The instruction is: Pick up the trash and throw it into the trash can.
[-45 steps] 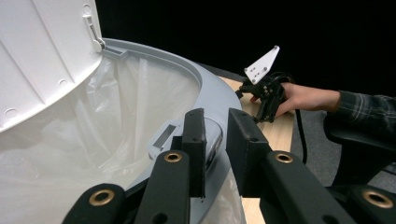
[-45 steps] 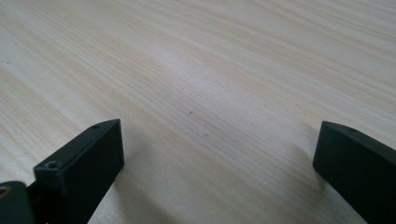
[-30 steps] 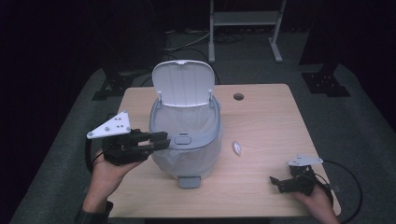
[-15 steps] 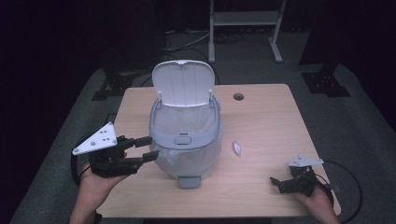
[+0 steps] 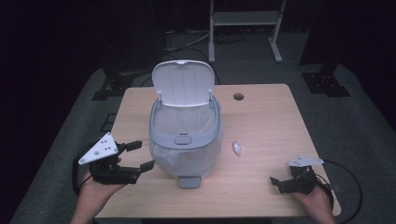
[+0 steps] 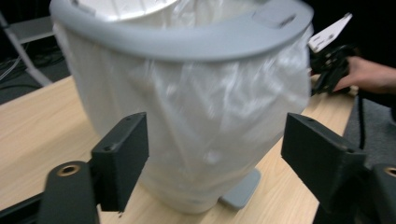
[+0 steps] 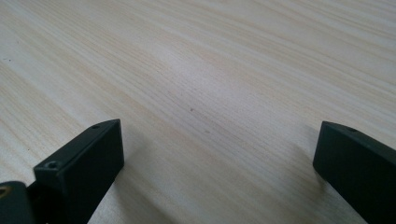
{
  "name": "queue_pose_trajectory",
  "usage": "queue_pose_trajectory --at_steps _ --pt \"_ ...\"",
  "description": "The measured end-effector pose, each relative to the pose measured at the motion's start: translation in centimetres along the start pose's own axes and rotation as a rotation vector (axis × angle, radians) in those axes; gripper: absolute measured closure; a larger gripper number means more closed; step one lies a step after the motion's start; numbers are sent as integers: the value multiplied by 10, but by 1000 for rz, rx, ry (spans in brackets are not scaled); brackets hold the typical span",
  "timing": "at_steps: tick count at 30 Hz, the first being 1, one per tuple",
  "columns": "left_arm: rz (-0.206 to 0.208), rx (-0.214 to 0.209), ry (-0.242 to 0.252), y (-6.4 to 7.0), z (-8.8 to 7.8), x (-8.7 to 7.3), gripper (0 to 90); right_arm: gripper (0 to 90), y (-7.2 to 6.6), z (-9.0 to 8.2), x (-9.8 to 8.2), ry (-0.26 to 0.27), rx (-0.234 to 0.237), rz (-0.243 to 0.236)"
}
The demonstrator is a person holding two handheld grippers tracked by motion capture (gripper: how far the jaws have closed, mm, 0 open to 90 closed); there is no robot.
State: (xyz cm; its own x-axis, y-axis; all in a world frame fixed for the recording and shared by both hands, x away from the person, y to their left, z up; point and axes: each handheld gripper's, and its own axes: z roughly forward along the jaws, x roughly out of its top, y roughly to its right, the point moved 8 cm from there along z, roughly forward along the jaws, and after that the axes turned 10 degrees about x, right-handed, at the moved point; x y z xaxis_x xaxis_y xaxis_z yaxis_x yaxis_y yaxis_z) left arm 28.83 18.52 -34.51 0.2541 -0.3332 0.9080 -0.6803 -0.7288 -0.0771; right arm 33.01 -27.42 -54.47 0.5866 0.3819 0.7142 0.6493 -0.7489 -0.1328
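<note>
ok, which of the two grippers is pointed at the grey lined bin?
The left gripper: its open jaws face the grey plastic-lined bin. The right gripper faces bare wooden table.

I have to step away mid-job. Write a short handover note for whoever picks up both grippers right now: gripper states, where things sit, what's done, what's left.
Left gripper: jaws open, empty, just left of the bin, not touching it.
Right gripper: jaws open, empty, low over the table at its near right corner.
Bin: mid-table, lid up, clear liner bag fitted under the grey rim, pedal facing you.
Small white scrap: on the table, right of the bin, untouched.
Done: lid open, bag in place.
Left, probably: pick up the scrap with the right gripper, drop it in, shut the lid.
</note>
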Motion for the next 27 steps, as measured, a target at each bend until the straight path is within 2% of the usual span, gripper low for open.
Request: queue_pose_trajectory --at_steps 6,15,20,24,27 --pt "-8 25 -30 -6 3 -23 167 8 0 0 0 0 1 -1" --pt "-29 72 -67 -14 13 -59 27 8 0 0 0 0 -1 0" --pt "-23 83 -91 -18 21 -81 20 8 0 0 0 0 -2 1" --pt "-31 107 -116 -22 29 -98 12 8 0 0 0 0 0 2" --pt "-35 109 -137 -23 35 -109 0 8 0 0 0 -1 0 1"
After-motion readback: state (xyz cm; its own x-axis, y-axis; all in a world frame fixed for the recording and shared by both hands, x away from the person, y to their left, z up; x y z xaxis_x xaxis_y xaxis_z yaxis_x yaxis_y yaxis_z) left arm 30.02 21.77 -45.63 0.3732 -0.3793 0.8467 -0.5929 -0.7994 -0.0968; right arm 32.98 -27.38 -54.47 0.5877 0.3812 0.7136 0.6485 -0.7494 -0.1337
